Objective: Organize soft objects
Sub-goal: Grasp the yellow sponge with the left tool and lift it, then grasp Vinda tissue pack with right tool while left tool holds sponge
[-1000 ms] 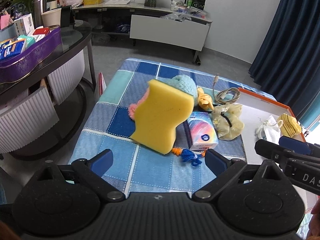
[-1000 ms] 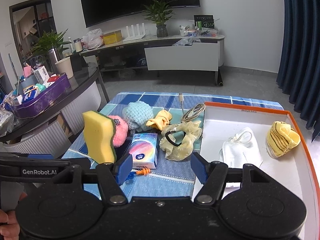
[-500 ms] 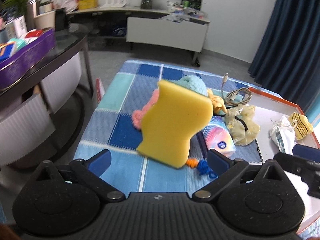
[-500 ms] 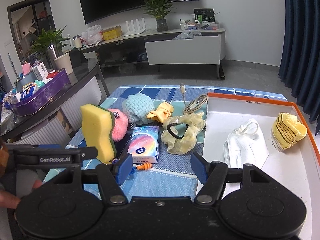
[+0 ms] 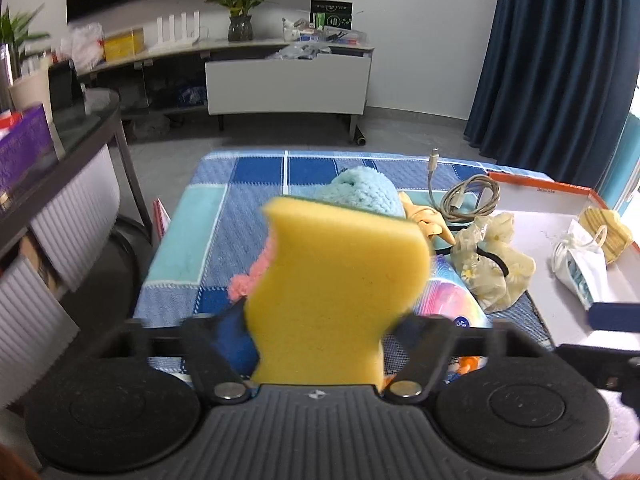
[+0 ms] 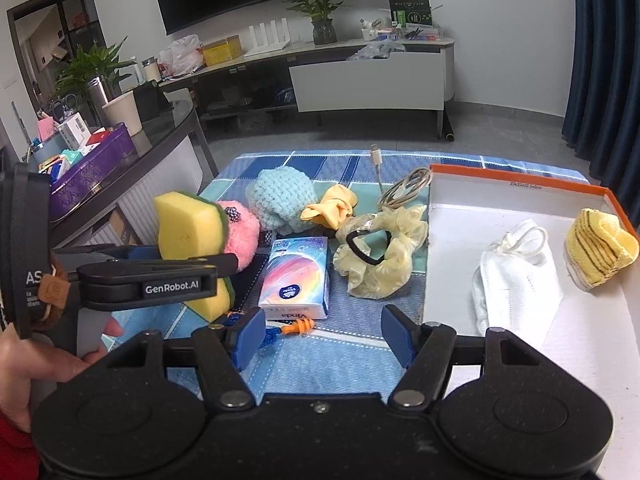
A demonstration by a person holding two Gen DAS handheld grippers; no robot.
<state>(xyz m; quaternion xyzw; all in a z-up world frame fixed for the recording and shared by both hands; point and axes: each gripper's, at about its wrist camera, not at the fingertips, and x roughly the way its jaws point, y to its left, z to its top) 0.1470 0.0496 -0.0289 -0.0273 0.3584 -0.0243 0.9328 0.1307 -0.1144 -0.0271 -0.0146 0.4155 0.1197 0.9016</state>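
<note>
Crowding the left tongs' (image 5: 320,330) clamped sponge (image 5: 340,288): pink pom-pom (image 6: 242,236), tissue pack (image 6: 296,278), scrunchie (image 6: 380,252).

Bare cloth (image 6: 320,364) ahead of right gripper (image 6: 322,338); tissue pack (image 6: 296,276), scrunchie (image 6: 380,252) beyond.

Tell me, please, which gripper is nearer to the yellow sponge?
Left. The left gripper is clamped around the yellow sponge; the right gripper hangs open to its right, apart from it.
</note>
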